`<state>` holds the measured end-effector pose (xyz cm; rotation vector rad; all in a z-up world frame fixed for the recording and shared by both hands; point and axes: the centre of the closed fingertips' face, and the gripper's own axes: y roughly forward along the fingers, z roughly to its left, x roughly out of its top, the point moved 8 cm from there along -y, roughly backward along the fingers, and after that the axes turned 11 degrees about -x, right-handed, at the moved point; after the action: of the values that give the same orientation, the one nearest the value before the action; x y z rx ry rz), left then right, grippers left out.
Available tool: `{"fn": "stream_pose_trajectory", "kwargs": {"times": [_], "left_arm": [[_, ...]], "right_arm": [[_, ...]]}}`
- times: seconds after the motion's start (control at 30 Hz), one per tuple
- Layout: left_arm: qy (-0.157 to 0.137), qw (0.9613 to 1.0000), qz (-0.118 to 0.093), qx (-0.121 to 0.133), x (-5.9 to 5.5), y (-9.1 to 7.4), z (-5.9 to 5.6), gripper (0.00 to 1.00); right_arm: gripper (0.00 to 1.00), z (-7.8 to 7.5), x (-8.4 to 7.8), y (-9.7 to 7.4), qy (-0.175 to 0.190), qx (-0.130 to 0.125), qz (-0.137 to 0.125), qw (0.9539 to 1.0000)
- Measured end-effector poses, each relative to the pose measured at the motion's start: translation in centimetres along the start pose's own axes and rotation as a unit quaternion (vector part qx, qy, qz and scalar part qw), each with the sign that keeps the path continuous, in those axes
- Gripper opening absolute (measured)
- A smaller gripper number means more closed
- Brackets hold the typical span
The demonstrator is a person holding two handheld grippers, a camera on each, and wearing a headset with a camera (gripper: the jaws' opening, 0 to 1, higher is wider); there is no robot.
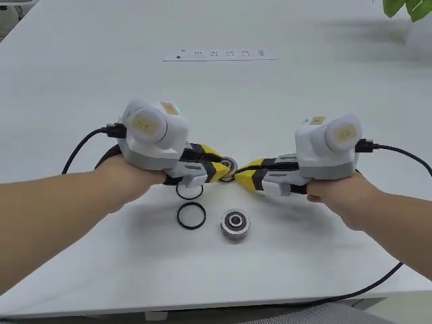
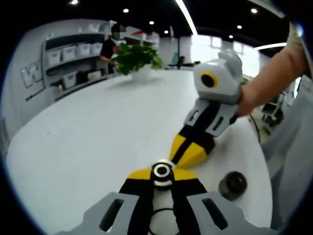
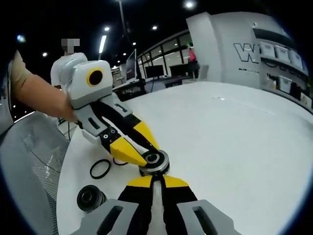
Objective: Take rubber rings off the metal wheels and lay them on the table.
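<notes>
My left gripper point(image 1: 219, 170) is shut on a small metal wheel point(image 1: 227, 166) and holds it above the white table point(image 1: 290, 88). In the left gripper view the wheel point(image 2: 162, 171) sits at my yellow tips. My right gripper point(image 1: 241, 177) meets it from the right, its jaws shut at the wheel's dark rubber rim point(image 3: 154, 160). A bare metal wheel point(image 1: 235, 223) lies on the table below. Two loose rubber rings lie beside it: one ring point(image 1: 191, 216) in the open, the other ring point(image 1: 190, 192) partly under the left gripper.
A white power strip point(image 1: 219, 54) lies far back on the table. Green plant leaves point(image 1: 405, 7) show at the back right corner. Black cables point(image 1: 81, 148) trail from both grippers. The table's front edge point(image 1: 202, 307) is close below the hands.
</notes>
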<state>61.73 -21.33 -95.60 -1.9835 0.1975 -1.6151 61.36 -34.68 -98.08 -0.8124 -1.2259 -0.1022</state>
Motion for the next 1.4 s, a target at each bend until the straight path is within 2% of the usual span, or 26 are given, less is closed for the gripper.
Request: {"fn": "stream_pose_trajectory", "kwargs": {"times": [0.3, 0.37, 0.43, 0.57, 0.77, 0.83, 0.87, 0.93, 1.2, 1.4], "left_arm": [[-0.009, 0.9999, 0.000, 0.006, 0.0, -0.2, -0.2, 0.13], [-0.008, 0.9999, 0.002, 0.008, 0.0, -0.2, -0.2, 0.13], [-0.005, 0.9999, 0.004, 0.013, 0.1, -0.2, -0.4, 0.13], [-0.003, 0.9999, 0.005, 0.015, 0.1, -0.2, -0.4, 0.13], [-0.004, 0.9998, 0.007, 0.019, 0.0, -0.2, -0.4, 0.13], [-0.005, 0.9998, 0.007, 0.016, 0.0, -0.1, -0.4, 0.13], [-0.005, 0.9998, 0.008, 0.017, 0.0, -0.1, -0.4, 0.12], [-0.005, 0.9998, 0.008, 0.019, 0.0, 0.0, -0.4, 0.12], [-0.004, 0.9997, 0.010, 0.022, -0.1, 0.1, -0.2, 0.12], [-0.005, 0.9996, 0.011, 0.026, -0.1, 0.1, -0.3, 0.12]], "right_arm": [[0.00, -0.2, -0.1, 0.0, 0.041, -0.012, 0.002, 0.9991], [0.00, -0.4, -0.1, 0.0, 0.085, -0.015, -0.002, 0.9963], [0.00, -0.3, -0.2, -0.1, 0.112, -0.015, -0.005, 0.9935], [0.00, -0.2, -0.4, -0.4, 0.143, -0.014, -0.012, 0.9895], [0.00, -0.2, -0.2, -0.6, 0.166, -0.012, -0.021, 0.9858], [0.00, -0.3, 0.3, -0.8, 0.185, -0.014, -0.040, 0.9818], [0.00, -0.4, 0.4, -0.9, 0.196, -0.011, -0.036, 0.9798], [0.00, -0.2, 0.4, -0.9, 0.183, -0.013, -0.033, 0.9826], [0.00, 0.0, 0.5, -1.0, 0.199, -0.010, -0.036, 0.9794], [0.00, 0.1, 0.7, -1.0, 0.194, -0.011, -0.034, 0.9804]]}}
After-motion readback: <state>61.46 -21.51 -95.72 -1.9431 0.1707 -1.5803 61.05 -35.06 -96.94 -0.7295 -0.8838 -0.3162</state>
